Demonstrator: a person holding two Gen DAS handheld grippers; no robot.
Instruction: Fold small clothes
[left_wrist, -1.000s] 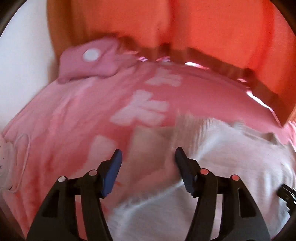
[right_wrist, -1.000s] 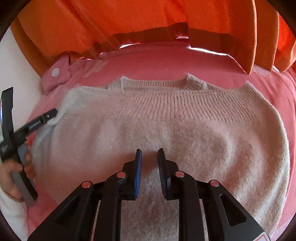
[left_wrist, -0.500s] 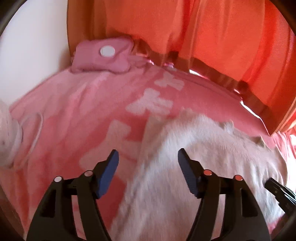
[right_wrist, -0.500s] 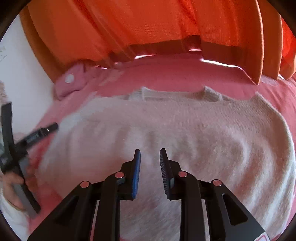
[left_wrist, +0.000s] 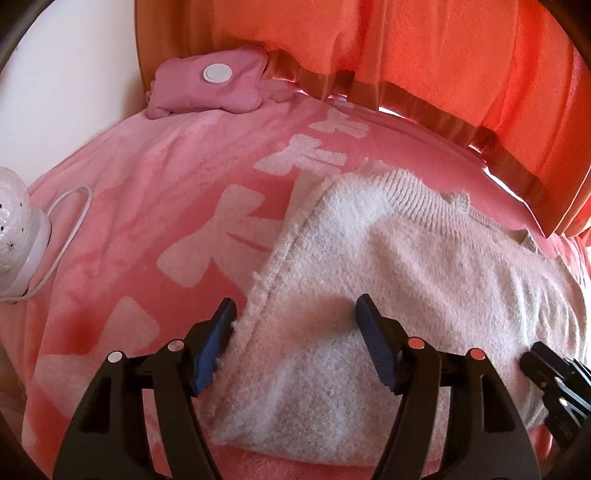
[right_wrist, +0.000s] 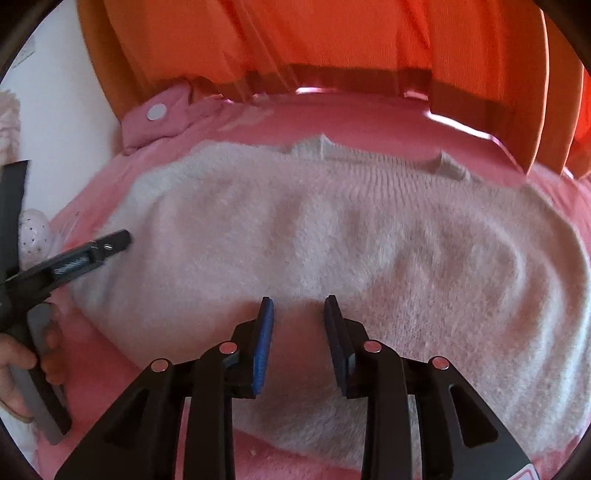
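PROGRESS: sweater (right_wrist: 295, 236) lies on pink blanket (left_wrist: 122, 206), partly folded, further folds judged pending | TOOLS: left gripper (left_wrist: 295, 332) spread wide over sweater's left edge, grasping nothing; right gripper (right_wrist: 298, 317) parted over near hem, empty | VIEWS: left wrist alone shows white lamp (left_wrist: 18, 236); right wrist alone shows full neckline

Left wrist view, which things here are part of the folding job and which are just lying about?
Job: sweater; left tongs, open over its edge; right tongs, open.

Lying about: pink pouch; white lamp and its cord; pink blanket; orange curtain.
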